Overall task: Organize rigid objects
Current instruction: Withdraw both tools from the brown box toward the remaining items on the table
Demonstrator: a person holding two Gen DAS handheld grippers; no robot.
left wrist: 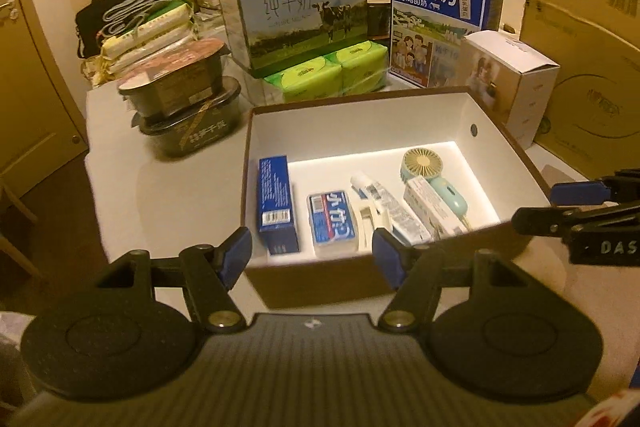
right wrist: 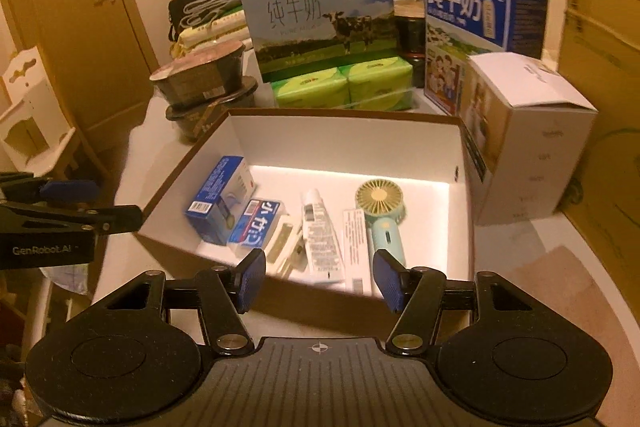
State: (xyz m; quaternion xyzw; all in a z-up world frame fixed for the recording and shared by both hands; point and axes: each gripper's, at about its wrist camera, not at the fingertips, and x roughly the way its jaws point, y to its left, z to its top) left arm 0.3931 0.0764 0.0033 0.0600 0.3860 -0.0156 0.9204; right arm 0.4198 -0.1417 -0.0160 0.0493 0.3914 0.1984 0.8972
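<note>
Left wrist view is showing the left gripper [left wrist: 312,253] hanging with its jaws apart and nothing between them, above the near wall of the brown storage box [left wrist: 508,135] that is sitting on the white table [left wrist: 160,195]. Lying in a row on the box's white floor are a dark blue carton [left wrist: 277,205], a blue-and-white pack [left wrist: 332,221], a white tube [left wrist: 380,195], a long white carton [left wrist: 430,209] and a mint handheld fan [left wrist: 434,179]. Two milk cartons [left wrist: 296,11] are standing behind the box, and the right gripper's fingers [left wrist: 576,191] are poking in from the right edge. Right wrist view is showing the right gripper [right wrist: 320,279] likewise parted and empty over the box's near wall [right wrist: 320,307], with the fan [right wrist: 380,207] lying just beyond its right finger and the tube [right wrist: 320,231] straight ahead.
</note>
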